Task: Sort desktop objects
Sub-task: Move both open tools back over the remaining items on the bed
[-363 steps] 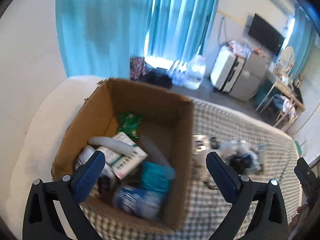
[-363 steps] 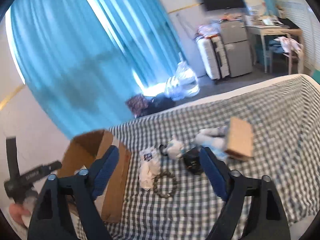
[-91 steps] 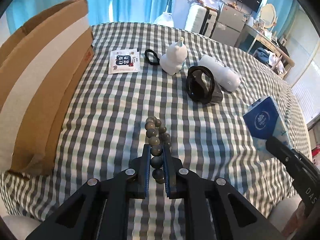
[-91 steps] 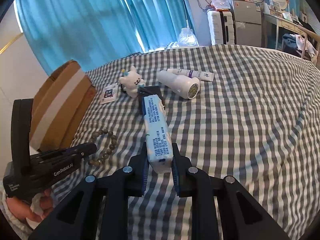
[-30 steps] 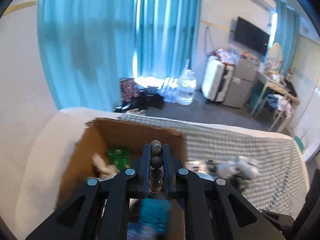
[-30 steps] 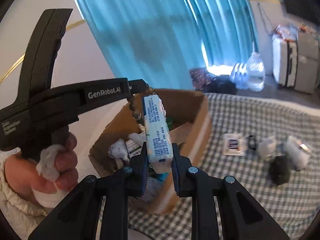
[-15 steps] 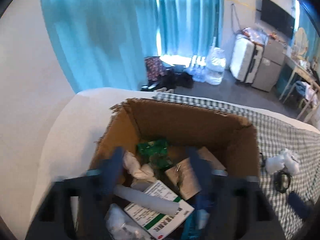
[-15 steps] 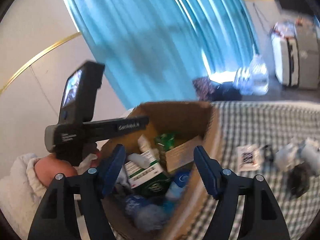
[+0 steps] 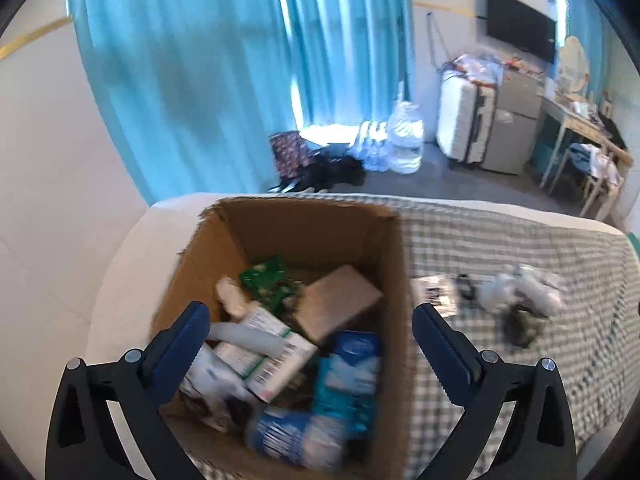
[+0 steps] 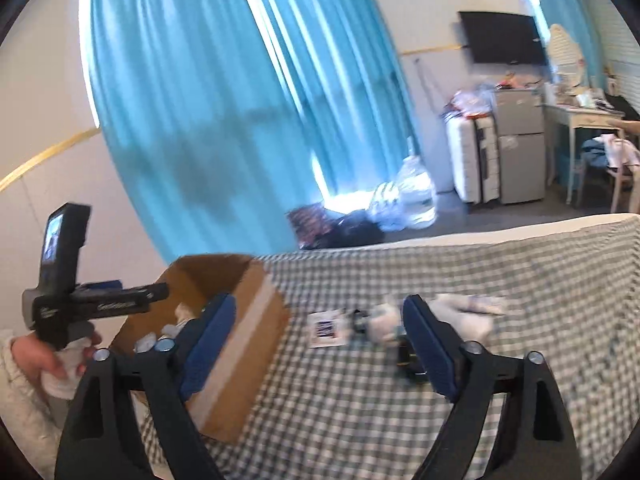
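Hovering over the box (image 9: 304, 232), your left gripper (image 9: 308, 344) has its jaws opening wide with nothing held between the pads; only the box's contents show in the gap below. Inside the box lie a blue tissue pack (image 9: 352, 372), a white carton with a green stripe (image 9: 268, 352), a white tube (image 9: 244, 334) across that carton, a small brown carton (image 9: 336, 304) toward the box's right wall, a green packet (image 9: 266, 280) toward its far wall, and a blurred blue-and-white pack (image 9: 292, 436) at its near edge. No beads can be made out among them.

Your right gripper (image 10: 316, 344) hangs to the right of the box (image 10: 240, 344), over the checked cloth (image 10: 520, 280), and its jaws are opening too, empty. Your left hand (image 10: 48, 356) and its gripper (image 10: 100, 304) show at the box's left side in that view.

Still outside, right of the box on the cloth: a white sachet (image 10: 326, 328) nearest it, then a small black loop (image 10: 358, 320), a white figure (image 10: 384, 322), a black object (image 10: 408, 358), and a white bottle (image 10: 468, 312) farthest out. All are blurred.
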### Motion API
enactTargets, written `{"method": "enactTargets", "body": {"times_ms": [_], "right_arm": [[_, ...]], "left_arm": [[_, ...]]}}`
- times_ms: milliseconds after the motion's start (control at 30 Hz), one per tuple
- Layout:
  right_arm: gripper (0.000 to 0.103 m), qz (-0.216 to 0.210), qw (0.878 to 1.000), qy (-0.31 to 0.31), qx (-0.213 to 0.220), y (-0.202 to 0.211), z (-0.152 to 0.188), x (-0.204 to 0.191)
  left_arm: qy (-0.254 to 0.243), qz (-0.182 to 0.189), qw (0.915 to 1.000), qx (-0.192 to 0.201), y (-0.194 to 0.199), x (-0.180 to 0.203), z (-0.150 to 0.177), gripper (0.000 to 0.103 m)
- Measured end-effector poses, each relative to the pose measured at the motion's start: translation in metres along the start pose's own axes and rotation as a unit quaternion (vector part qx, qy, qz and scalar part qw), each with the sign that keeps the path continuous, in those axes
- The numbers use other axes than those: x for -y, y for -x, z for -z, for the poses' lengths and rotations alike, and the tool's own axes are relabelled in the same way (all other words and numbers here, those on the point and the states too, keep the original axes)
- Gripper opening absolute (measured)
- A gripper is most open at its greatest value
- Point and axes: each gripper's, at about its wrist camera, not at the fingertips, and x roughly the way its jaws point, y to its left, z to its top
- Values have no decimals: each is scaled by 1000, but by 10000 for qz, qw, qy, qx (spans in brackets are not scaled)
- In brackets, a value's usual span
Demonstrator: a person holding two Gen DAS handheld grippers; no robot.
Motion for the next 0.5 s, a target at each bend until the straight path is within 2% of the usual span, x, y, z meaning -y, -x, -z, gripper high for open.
{"method": "enactTargets", "body": {"times_ms": [100, 267, 400, 500], "right_arm": [[90, 166, 9998, 5, 130, 30, -4, 21], [94, 325, 9990, 94, 285, 67, 2, 44], [94, 440, 9987, 86, 253, 81, 17, 60], [95, 613, 9980, 67, 162, 86, 28, 77]], "left_arm": [[-67, 240, 9995, 174, 24, 33, 7, 103], [-106, 386, 9984, 410, 47, 89, 25, 103], [-43, 471, 9984, 305, 48, 132, 51, 103], [-91, 653, 9978, -37, 33, 165, 74, 103]]}}
